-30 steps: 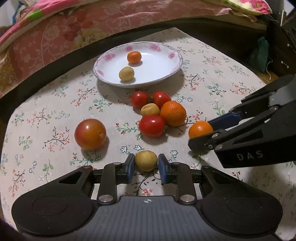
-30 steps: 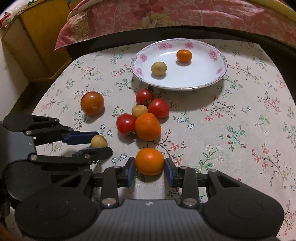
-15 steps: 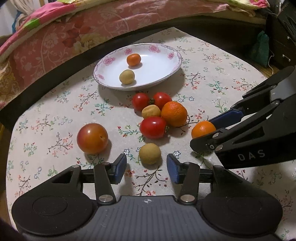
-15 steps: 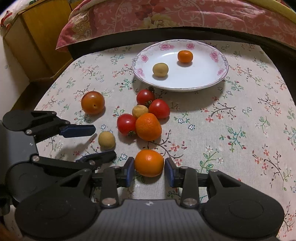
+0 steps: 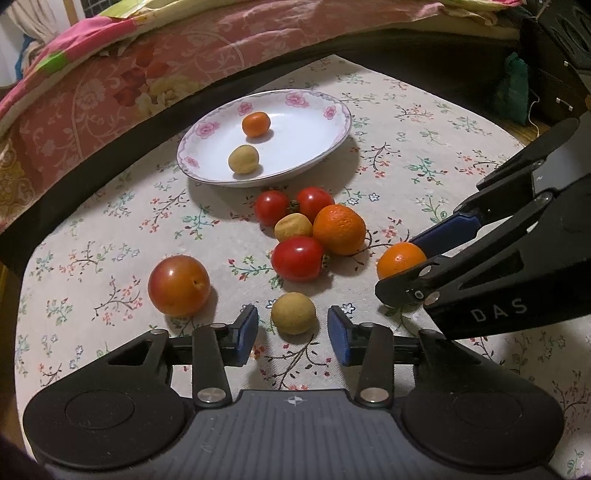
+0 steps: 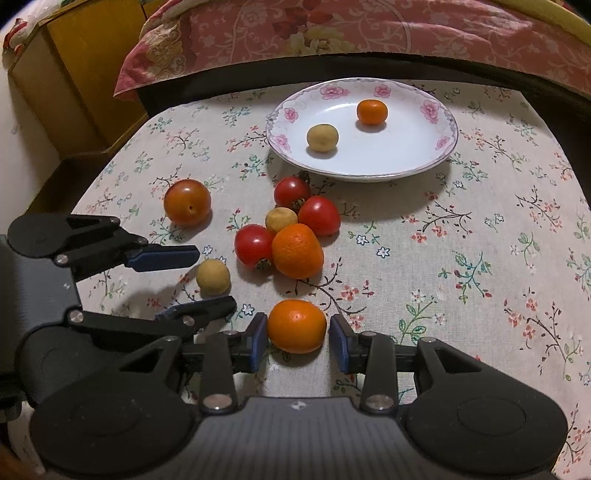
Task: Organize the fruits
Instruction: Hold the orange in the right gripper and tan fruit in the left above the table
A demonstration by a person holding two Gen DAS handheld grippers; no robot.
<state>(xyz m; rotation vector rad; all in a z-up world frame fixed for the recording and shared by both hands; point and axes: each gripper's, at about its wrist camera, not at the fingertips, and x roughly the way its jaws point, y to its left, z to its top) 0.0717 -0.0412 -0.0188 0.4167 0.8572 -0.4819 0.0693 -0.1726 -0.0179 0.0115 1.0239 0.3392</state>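
My left gripper [image 5: 292, 336] is open, its pads either side of a small tan fruit [image 5: 293, 312] that lies on the cloth, not touching it. My right gripper [image 6: 297, 339] is open around a small orange [image 6: 296, 325] on the cloth; a small gap shows on the right side. A white floral plate [image 6: 436, 147] at the far side holds a tan fruit [image 6: 322, 137] and a small orange [image 6: 372, 111]. In the middle lies a cluster of three red tomatoes, a tan fruit [image 6: 280, 220] and a bigger orange [image 6: 297, 250]. A large reddish tomato [image 5: 179, 285] lies apart at the left.
The fruits lie on a table with a floral cloth [image 6: 480, 240]. A bed with a pink floral quilt [image 6: 332, 33] runs along the far edge. A yellow wooden cabinet [image 6: 74, 74] stands at the far left of the right wrist view.
My left gripper has opened, let go of the small tan fruit and drawn back a little. My right gripper has loosened slightly around the small orange.
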